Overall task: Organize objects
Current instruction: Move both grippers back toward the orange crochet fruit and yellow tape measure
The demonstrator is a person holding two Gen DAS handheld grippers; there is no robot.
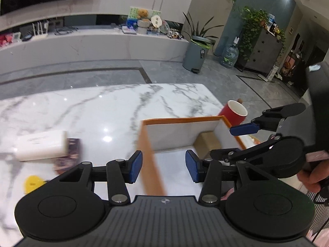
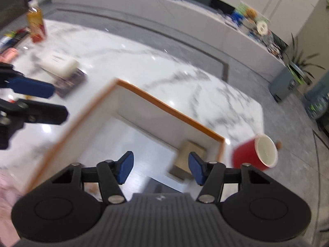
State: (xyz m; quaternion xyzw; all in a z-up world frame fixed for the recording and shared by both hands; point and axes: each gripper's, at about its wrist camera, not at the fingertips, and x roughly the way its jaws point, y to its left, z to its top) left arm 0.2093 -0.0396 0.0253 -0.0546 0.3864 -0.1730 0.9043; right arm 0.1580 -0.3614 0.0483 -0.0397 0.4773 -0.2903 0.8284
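An open box with orange rims and white inner walls stands on the marble table. A small tan box lies in its far right corner. My left gripper is open, its pads either side of the box's left wall. My right gripper is open and empty over the box's inside; it also shows in the left wrist view. A red cup with a white inside lies tilted just right of the box.
A white pack rests on a dark box left of the orange box. A yellow disc lies at the near left. A bottle and small items stand at the table's far left end. The table's right edge is past the cup.
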